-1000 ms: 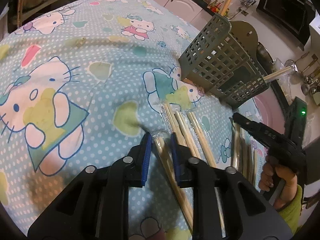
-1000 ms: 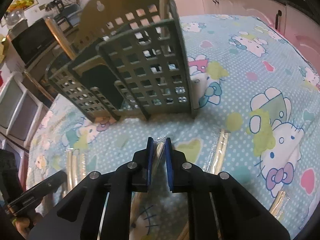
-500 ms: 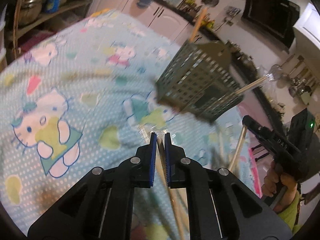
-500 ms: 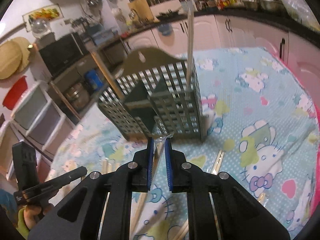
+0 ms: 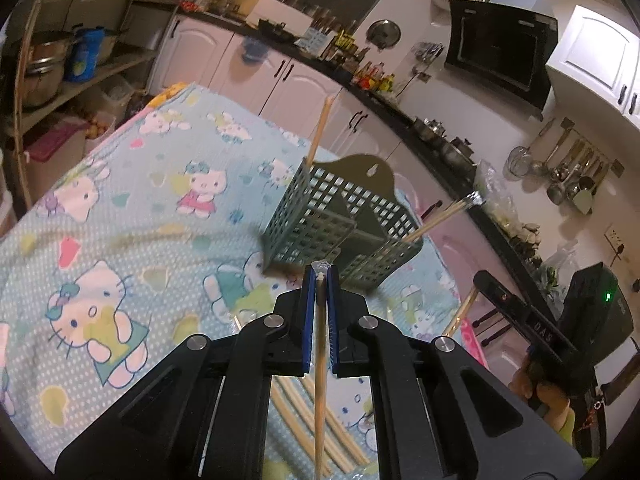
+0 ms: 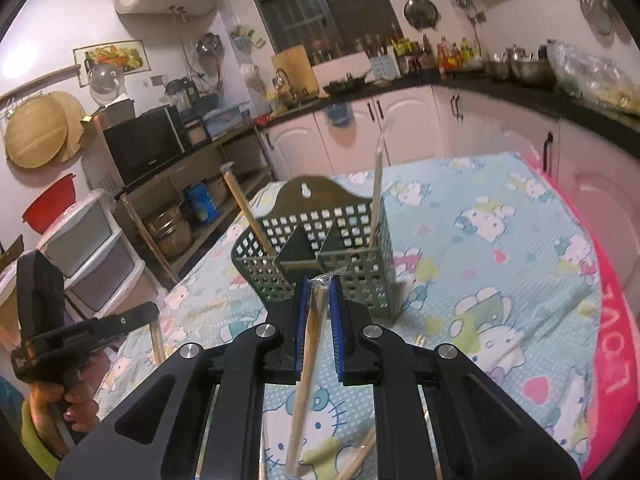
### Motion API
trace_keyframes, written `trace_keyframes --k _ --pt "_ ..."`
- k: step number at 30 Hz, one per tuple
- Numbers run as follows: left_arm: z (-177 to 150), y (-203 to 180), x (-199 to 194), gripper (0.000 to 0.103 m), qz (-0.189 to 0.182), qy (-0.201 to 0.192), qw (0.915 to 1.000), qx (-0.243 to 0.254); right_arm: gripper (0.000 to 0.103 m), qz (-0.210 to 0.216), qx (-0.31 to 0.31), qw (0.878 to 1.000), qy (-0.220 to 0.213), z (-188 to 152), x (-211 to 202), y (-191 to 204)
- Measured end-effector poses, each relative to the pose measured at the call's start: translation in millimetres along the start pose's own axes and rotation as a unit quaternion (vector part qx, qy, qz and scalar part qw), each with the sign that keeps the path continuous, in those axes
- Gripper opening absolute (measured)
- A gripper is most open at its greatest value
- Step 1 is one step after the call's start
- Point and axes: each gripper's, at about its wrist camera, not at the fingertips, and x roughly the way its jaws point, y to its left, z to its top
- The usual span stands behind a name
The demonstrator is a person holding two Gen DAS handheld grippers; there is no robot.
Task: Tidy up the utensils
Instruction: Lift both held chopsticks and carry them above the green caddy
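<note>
1. We've got a wrapped chopstick pair (image 5: 320, 360) clamped in our left gripper (image 5: 320, 276), blue pads pressed on both sides of it, its tip poking out just past the fingertips and its length trailing back under the tool.
2. Our right gripper (image 6: 319, 285) is pinched on a second wrapped pair (image 6: 310, 352), crinkled plastic sticking out at the top between the pads (this one leans slightly left as it runs down).
3. Both held pairs are up in the air, above the tablecloth (image 5: 120, 216), each pointing toward the green utensil basket (image 5: 340, 232).
4. The basket stands upright on the cloth, a perforated caddy with a hanging tab at the back and dividers inside; the right view shows it dead ahead (image 6: 320, 256).
5. Already in it: one wrapped pair (image 6: 376, 196) standing nearly upright in the right-hand compartment, another (image 6: 246, 210) leaning out to the left from the left-hand one.
6. More chopsticks (image 5: 320, 420) lie loose on the cloth beneath our left tool, and a few ends (image 6: 362, 456) show under the right one.
7. Around us, a kitchen: pale cabinets (image 6: 400, 128), a microwave (image 6: 142, 146), a range hood (image 5: 500, 46).
</note>
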Motion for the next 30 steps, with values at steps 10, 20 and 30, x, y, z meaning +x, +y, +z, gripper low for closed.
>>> trace_keyframes --k 10,20,30 --pt "15.4 -22.9 -3.6 0.002 -0.019 -0.021 0.9995 0.016 0.011 -0.018 -0.013 0.999 -0.044 5.0 -32.2 -4.2" --pt "36.2 -43.3 -2.9 0.001 -0.038 -0.039 0.9980 0.034 0.011 -0.025 -0.014 0.997 -0.078 16.3 -52.8 -5.2" --pt "61.8 -60.5 -2.8 0.001 -0.046 -0.064 0.9957 0.049 0.011 -0.020 -0.018 0.994 -0.110 36.9 -66.3 -0.4"
